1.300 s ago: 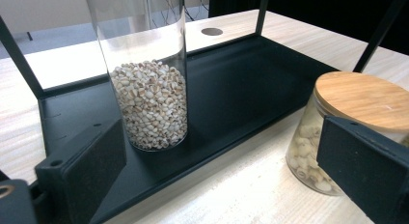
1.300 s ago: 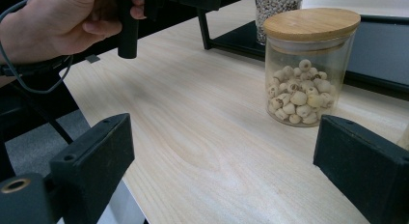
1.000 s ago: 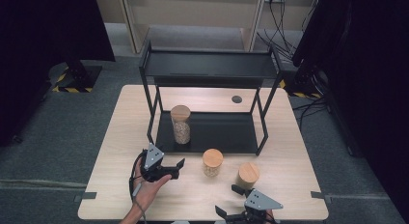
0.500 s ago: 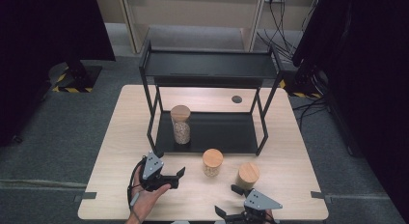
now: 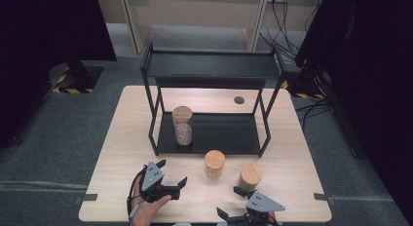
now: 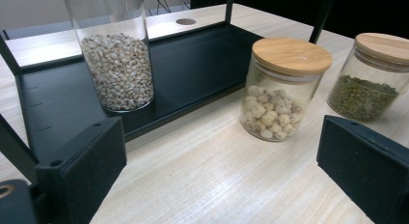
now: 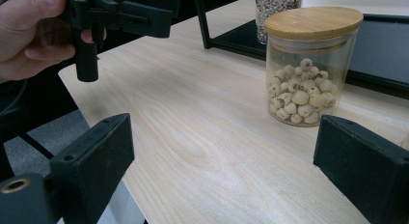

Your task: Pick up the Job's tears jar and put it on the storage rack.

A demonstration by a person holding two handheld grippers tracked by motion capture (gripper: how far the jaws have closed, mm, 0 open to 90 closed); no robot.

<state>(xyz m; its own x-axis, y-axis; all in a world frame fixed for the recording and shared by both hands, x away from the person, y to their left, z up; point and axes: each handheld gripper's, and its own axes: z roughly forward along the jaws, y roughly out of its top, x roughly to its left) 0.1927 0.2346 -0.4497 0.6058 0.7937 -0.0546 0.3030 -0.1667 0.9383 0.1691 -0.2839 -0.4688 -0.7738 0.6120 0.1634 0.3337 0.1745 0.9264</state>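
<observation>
At the high view's lower left, the left tool (image 5: pixel 171 177) has its jaws apart, aimed right at the short glass jar of pale round seeds with a bamboo lid (image 5: pixel 214 163) standing upright on the light wooden counter (image 5: pixel 292 153). Bottom right, the right tool (image 5: pixel 233 202), jaws apart, sits about equally near.
</observation>
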